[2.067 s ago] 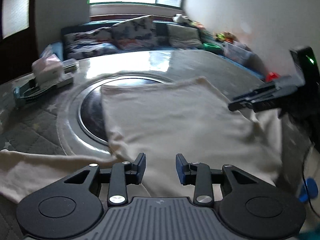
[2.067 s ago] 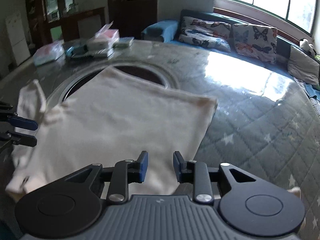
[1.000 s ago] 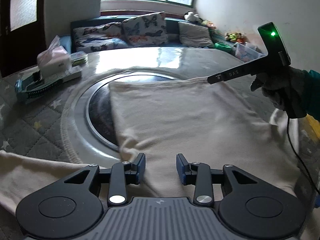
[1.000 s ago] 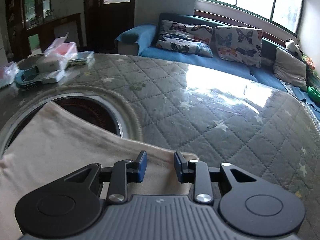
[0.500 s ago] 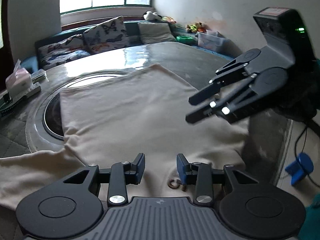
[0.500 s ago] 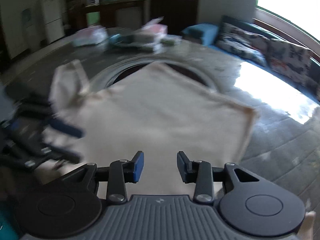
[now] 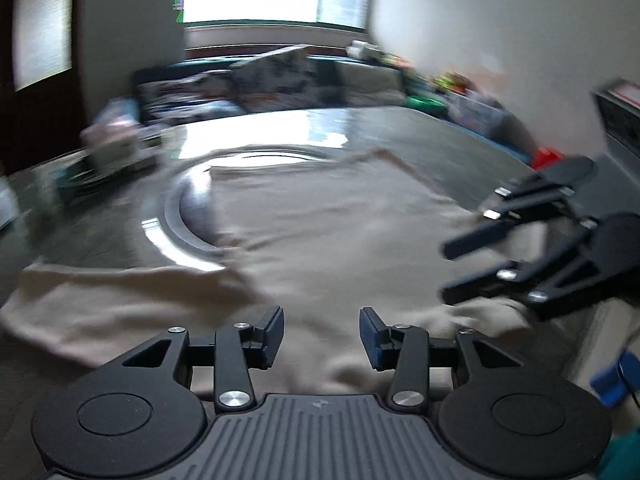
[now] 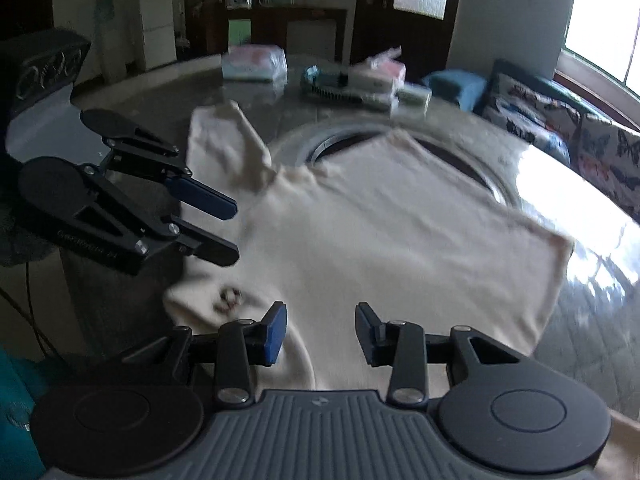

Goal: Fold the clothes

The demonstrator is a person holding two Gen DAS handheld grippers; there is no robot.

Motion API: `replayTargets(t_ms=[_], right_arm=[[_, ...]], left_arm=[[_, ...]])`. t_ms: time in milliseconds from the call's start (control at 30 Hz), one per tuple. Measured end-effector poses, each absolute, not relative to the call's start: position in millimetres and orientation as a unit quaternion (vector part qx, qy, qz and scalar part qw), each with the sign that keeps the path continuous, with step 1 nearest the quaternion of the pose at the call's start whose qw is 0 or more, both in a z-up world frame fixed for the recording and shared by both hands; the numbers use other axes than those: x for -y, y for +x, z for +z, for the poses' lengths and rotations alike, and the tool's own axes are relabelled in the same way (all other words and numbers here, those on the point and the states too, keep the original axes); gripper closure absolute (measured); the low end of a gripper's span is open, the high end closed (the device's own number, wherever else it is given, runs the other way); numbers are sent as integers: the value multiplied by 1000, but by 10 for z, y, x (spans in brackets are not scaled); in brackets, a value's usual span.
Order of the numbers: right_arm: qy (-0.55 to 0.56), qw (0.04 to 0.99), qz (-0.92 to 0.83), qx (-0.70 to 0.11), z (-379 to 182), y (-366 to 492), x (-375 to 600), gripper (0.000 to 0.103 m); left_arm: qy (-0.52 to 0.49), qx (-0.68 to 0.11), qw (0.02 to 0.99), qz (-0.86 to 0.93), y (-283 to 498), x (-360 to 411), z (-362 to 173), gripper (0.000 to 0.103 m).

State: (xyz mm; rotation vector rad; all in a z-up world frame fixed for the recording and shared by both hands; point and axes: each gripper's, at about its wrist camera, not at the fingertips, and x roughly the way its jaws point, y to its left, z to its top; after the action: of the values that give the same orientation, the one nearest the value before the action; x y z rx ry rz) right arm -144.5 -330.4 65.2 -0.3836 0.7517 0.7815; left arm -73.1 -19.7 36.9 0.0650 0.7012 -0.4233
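A cream T-shirt (image 7: 320, 240) lies spread flat on the round quilted table, one sleeve (image 8: 216, 140) stretched out at the far left in the right wrist view. My left gripper (image 7: 322, 332) hovers over the shirt's near edge. Its jaws are opening and no cloth is between them. My right gripper (image 8: 321, 328) is open above the collar end of the shirt (image 8: 400, 240), also with nothing in it. Each gripper shows in the other's view: the right gripper (image 7: 448, 272) by the shirt's right edge, the left gripper (image 8: 232, 234) over the table's left rim. The left wrist view is blurred.
A glass turntable ring (image 8: 320, 140) lies partly under the shirt. Tissue packs (image 8: 254, 64) and boxes (image 8: 376, 76) stand at the far side of the table. A sofa with butterfly cushions (image 8: 560, 120) is behind. The table edge (image 8: 120, 280) drops off at the left.
The right gripper has swung from the shirt's far hem corner back to its collar end, close to the left gripper. The left gripper's jaws stand a little wider, and its view has shifted sideways.
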Motion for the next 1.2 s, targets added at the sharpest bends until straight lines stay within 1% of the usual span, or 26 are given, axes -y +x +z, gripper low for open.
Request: replayTargets(t_ms=[133,300,400,533,700,733,767,800,867,933,1033,1200], right_arm=[[-155,837,387,-355,625,-1397,3181,67],[-181,815,408,-371,426,-1452,2981,67],[-188,818,407,-361,487,-1467,2958,67],[-188,815,409,-364,485,-1461,2931,67],[-187,811,410,-372,433,-1460,2911,67],[-186,812,410,-372,442,-1456,2915,68],[-185,812,409,-372,448,-1455,2916,67],[-185,812,408,-373,450,-1455,2919,67],[-184,812,408,-373,448,-1460,2926,67],[-180,814,407,-373,453,-1464,2937,67],[-176,817,404,-371,469,-1476,2954,67],[-166,828,393,-364,527,-1478,3060,67]], left_arm=[[0,-346,931,-117,-620,-209,368,58],[-43,-348,937,2,-438,-759,321,55],[-75,-348,933,62,-325,-1075,279,55],[-98,-348,927,98,-210,-1307,225,56],[-110,-346,925,113,-117,-1418,179,58],[-110,-345,925,114,-100,-1416,176,63],[-110,-344,925,115,-86,-1418,174,71],[-109,-343,926,116,-77,-1423,171,74],[-112,-339,926,123,-62,-1440,163,91],[-125,-334,925,129,-59,-1479,161,98],[-132,-316,931,129,-117,-1460,243,100],[-115,-266,954,80,-262,-1172,633,101]])
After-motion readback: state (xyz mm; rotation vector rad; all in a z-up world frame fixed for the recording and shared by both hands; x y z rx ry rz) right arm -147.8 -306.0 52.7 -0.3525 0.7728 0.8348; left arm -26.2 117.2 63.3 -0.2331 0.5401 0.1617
